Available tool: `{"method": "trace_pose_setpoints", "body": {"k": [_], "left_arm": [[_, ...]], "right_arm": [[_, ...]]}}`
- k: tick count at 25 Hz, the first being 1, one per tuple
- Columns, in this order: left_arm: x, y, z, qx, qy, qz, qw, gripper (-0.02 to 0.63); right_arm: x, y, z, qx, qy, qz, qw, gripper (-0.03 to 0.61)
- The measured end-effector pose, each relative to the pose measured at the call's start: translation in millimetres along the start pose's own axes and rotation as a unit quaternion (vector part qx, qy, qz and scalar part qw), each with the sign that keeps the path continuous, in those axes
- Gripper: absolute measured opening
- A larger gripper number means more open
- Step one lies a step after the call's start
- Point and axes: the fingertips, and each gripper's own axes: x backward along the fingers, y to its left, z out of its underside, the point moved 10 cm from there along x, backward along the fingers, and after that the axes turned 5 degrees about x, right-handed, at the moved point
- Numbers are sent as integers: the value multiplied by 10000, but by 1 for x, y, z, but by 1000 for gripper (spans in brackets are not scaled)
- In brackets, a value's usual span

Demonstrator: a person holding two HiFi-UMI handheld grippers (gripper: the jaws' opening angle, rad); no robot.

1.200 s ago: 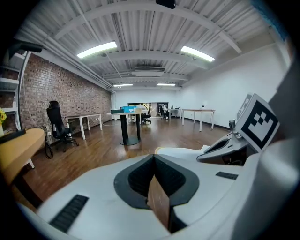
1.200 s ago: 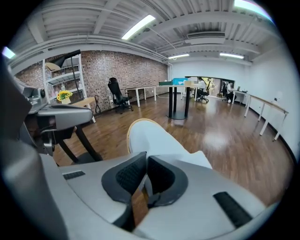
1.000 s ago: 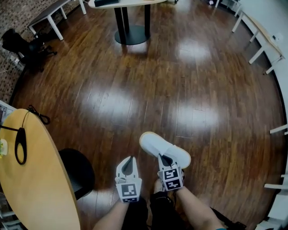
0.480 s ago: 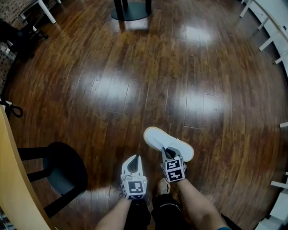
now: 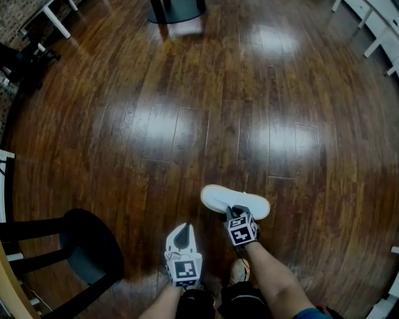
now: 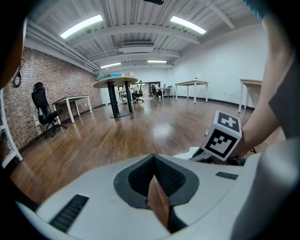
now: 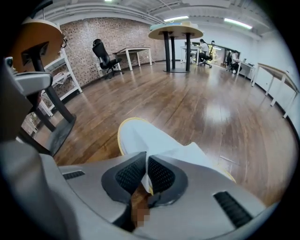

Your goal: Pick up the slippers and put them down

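A white slipper (image 5: 232, 200) with a pale yellow sole rim lies flat, low over the wooden floor; whether it touches the floor I cannot tell. My right gripper (image 5: 236, 212) grips its near edge, and its jaws are opening slightly with the edge between the pads. In the right gripper view the slipper (image 7: 154, 140) stretches away from the jaws of the right gripper (image 7: 146, 162). My left gripper (image 5: 182, 231) hangs to the left of the slipper, shut with nothing in it. In the left gripper view, the left gripper (image 6: 153, 160) has its pads together. No second slipper shows.
A black stool (image 5: 93, 243) stands at the left near a wooden table edge (image 5: 5, 283). A round table's base (image 5: 173, 9) is far ahead. A shoe (image 5: 240, 269) of the person shows below the right gripper. An office chair (image 7: 104, 55) and desks line the brick wall.
Both grippers have sunk towards the floor, the right one bringing the slipper down with it. The slipper now lies flatter. The head view has tipped further down.
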Motion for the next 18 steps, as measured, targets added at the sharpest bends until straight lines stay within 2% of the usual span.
{"method": "trace_pose_setpoints", "body": {"k": [2,5,9,12,18], "left_arm": [[-5,-1,14,3,77,45,10000,5],[-10,-1,17,-45,50,99,9999,5],[7,-2,-13,2,74,14,10000,5],[37,-7,-41,-100,196,111,9997,5],[122,-17,-116,-259,-59,429,9987,5]], "right_arm": [[-24,-1,9,-24,194,-80,9998,39],[-43,-11,19,-196,572,-34,9982,122],[-2,-15,20,-503,699,-25,9963,141],[57,-5,10,-631,403,16,9972,138],[208,28,-29,-784,-666,177,9945,33]]}}
